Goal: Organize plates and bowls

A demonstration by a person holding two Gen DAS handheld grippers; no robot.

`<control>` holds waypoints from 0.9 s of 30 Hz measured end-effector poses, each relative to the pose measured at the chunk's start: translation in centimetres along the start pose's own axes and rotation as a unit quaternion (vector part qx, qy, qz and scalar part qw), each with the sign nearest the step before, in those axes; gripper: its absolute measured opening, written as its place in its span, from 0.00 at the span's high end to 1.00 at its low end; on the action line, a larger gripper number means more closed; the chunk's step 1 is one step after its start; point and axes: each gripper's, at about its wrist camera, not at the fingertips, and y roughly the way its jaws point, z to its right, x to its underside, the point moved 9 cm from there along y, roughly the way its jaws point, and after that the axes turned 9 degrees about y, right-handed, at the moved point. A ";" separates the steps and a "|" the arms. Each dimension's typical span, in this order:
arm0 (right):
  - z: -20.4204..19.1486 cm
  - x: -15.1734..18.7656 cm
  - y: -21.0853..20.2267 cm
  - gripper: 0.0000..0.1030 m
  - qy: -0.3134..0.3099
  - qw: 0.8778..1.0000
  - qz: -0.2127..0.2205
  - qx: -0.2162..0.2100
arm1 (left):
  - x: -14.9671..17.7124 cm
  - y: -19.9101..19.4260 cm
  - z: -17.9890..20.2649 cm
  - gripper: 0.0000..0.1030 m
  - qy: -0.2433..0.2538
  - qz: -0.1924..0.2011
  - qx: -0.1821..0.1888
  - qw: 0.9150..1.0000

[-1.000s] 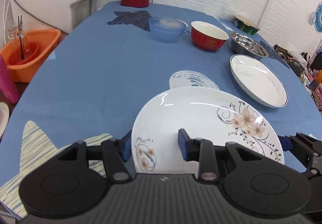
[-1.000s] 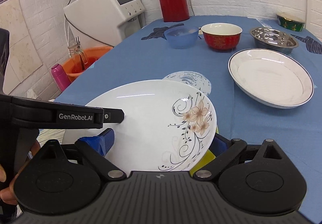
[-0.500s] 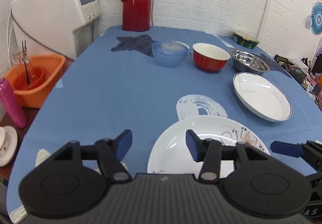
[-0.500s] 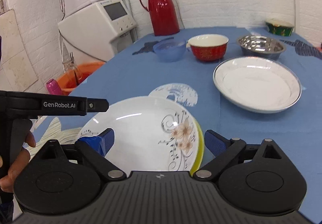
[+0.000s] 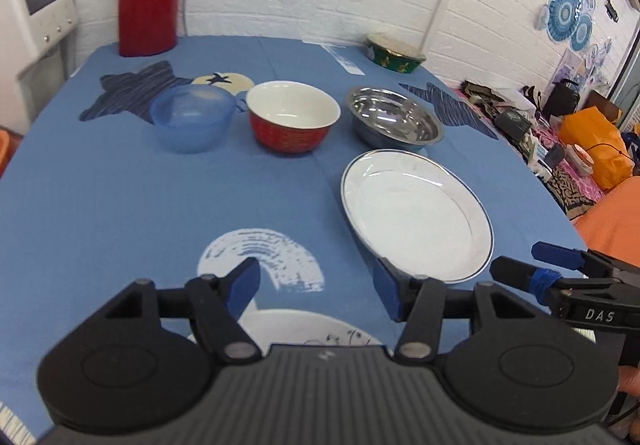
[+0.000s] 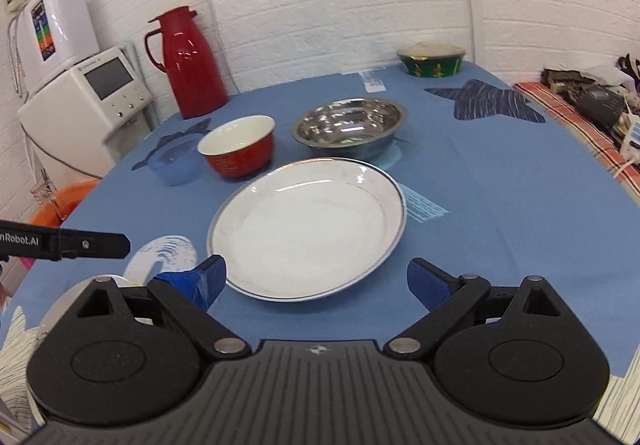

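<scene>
1. The left tongs are seen with jaws apart and nothing between them, held above the near edge of the desk.
2. The right tongs are likewise spread wide and empty, aimed at the rimmed white plate.
3. The floral plate is found lying flat on the desk just under the left tongs, largely hidden by the tool body.
4. The rimmed white plate lies to the right of centre; behind it, in a row from left to right, the blue bowl, the red bowl and the steel bowl are noted.
5. The step in hand is judged to be the approach to the rimmed white plate.
6. The next move is judged to call for lowering the right tongs to the plate's near rim and closing them there.
</scene>
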 end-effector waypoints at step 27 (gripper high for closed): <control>2.6 -3.1 7.5 0.17 -0.015 0.999 -0.038 -0.007 | -4.8 11.7 3.9 0.42 0.059 -0.070 0.013 0.996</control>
